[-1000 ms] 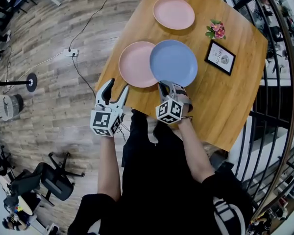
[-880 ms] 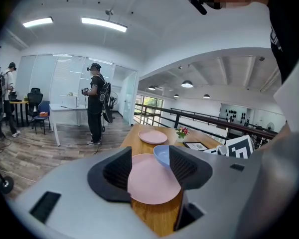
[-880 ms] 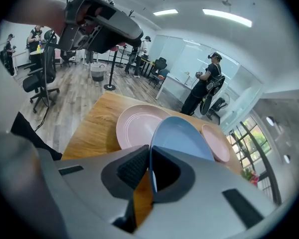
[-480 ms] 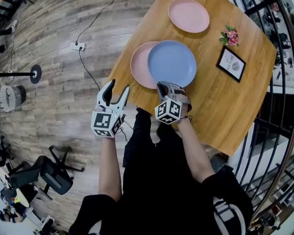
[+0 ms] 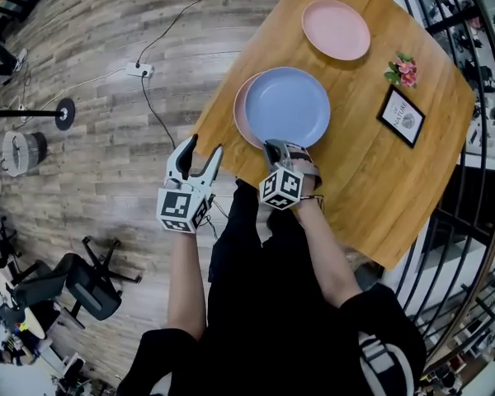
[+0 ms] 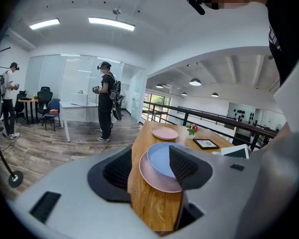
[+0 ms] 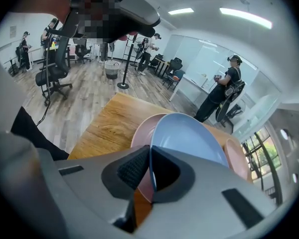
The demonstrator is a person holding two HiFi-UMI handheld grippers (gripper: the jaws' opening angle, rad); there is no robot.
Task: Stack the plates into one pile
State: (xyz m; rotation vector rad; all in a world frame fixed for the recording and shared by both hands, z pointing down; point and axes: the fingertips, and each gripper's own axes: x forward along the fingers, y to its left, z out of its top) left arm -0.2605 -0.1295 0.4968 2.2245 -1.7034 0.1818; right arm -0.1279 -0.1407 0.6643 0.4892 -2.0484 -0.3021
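Observation:
My right gripper [image 5: 274, 148] [image 7: 149, 166] is shut on the near rim of the blue plate [image 5: 287, 106] [image 7: 187, 136], which hangs over a pink plate [image 5: 242, 115] [image 7: 142, 133] and covers most of it. A second pink plate [image 5: 336, 29] [image 6: 164, 133] [image 7: 236, 156] lies alone at the far side of the wooden table [image 5: 371, 180]. My left gripper [image 5: 200, 153] [image 6: 148, 171] stands open and holds nothing, off the table's near-left edge above the floor. In the left gripper view the blue plate [image 6: 162, 158] rests above the pink plate [image 6: 157, 176].
A framed picture [image 5: 403, 116] and a small bunch of flowers [image 5: 404, 69] sit on the table's right part. A black railing [image 5: 470, 213] runs along the table's right side. A cable and power strip [image 5: 139, 70] lie on the floor to the left. People stand in the far room.
The right gripper has carried the blue plate to the left over the near pink plate, so that far less of the pink plate shows. The left gripper has barely moved.

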